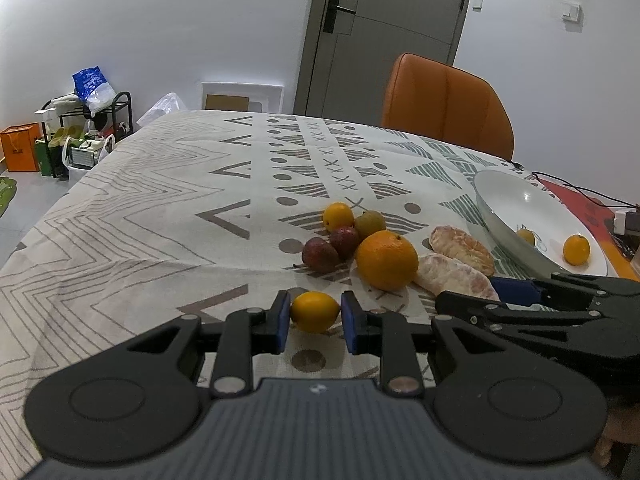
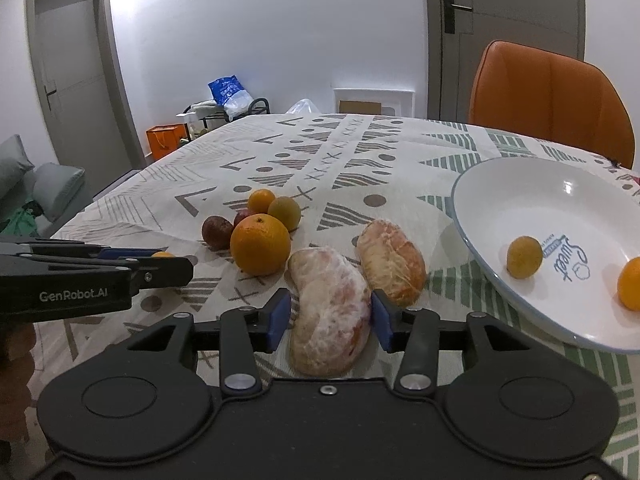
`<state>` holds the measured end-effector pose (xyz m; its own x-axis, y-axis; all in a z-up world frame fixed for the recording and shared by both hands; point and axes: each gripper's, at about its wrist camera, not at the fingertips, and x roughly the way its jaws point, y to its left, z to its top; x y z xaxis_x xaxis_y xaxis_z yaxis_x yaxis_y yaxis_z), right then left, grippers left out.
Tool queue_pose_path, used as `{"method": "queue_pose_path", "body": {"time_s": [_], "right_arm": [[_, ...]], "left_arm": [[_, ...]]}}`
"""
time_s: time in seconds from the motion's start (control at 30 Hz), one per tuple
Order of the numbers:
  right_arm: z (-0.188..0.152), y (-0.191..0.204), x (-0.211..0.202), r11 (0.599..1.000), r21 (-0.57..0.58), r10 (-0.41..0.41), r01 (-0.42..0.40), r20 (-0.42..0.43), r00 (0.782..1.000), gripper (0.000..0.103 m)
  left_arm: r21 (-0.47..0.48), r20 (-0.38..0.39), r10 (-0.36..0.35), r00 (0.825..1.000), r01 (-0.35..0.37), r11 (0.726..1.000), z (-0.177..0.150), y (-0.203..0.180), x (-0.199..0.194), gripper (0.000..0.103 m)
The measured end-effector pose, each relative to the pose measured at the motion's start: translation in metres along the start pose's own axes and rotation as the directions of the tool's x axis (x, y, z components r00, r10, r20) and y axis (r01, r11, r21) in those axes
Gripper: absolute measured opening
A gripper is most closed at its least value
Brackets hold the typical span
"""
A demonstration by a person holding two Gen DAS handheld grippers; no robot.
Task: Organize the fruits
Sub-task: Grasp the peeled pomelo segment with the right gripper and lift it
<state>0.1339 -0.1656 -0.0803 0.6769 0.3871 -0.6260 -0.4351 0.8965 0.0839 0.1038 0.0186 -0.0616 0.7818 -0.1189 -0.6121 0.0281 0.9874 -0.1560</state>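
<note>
Left wrist view: the left claw sits low centre of the frame, its blue pads pressed against both sides of a small yellow citrus, which it grips just above the patterned tablecloth covering the bench. Above and right of it, mid-frame, lies a cluster of fruit: a large orange, two dark red fruits, touching each other, a greenish-brown fruit and a small orange at the back. Right of the large orange lie two peeled pomelo segments; the far pomelo segment lies beside the white bowl at the right edge.

Right wrist view: the right claw is at lower centre. Its pads touch both flanks of the near pomelo segment, so it is gripping that piece, which lies on the cloth. The far segment lies just right of it, upper centre-right, the two nearly touching. The bowl fills the right of the frame, tilted toward the camera, printed "Sweet" inside. It holds a small brownish-yellow fruit near its left inner wall and a small orange fruit, cut off by the right edge.

The left claw enters this view from the left edge, side-on, labelled "GenRobot.AI".

Background: an orange chair at upper right, behind the bench, and a grey door behind it.
</note>
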Motion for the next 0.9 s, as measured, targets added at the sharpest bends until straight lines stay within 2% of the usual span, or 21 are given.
{"method": "queue_pose_path", "body": {"time_s": [0.13, 0.43, 0.9], "right_arm": [[0.000, 0.002, 0.000, 1.000, -0.025, -0.010, 0.010, 0.004, 1.000, 0.037], [0.002, -0.007, -0.018, 1.000, 0.005, 0.013, -0.013, 0.051, 0.999, 0.036], [0.009, -0.034, -0.046, 0.998, 0.053, -0.034, 0.027, 0.128, 0.991, 0.036]], "left_arm": [[0.002, 0.004, -0.001, 1.000, 0.001, 1.000, 0.001, -0.002, -0.001, 0.026], [0.024, 0.024, -0.007, 1.000, 0.006, 1.000, 0.007, -0.015, -0.006, 0.026], [0.088, 0.049, -0.047, 0.998, 0.043, 0.995, 0.018, -0.049, -0.006, 0.026]]}}
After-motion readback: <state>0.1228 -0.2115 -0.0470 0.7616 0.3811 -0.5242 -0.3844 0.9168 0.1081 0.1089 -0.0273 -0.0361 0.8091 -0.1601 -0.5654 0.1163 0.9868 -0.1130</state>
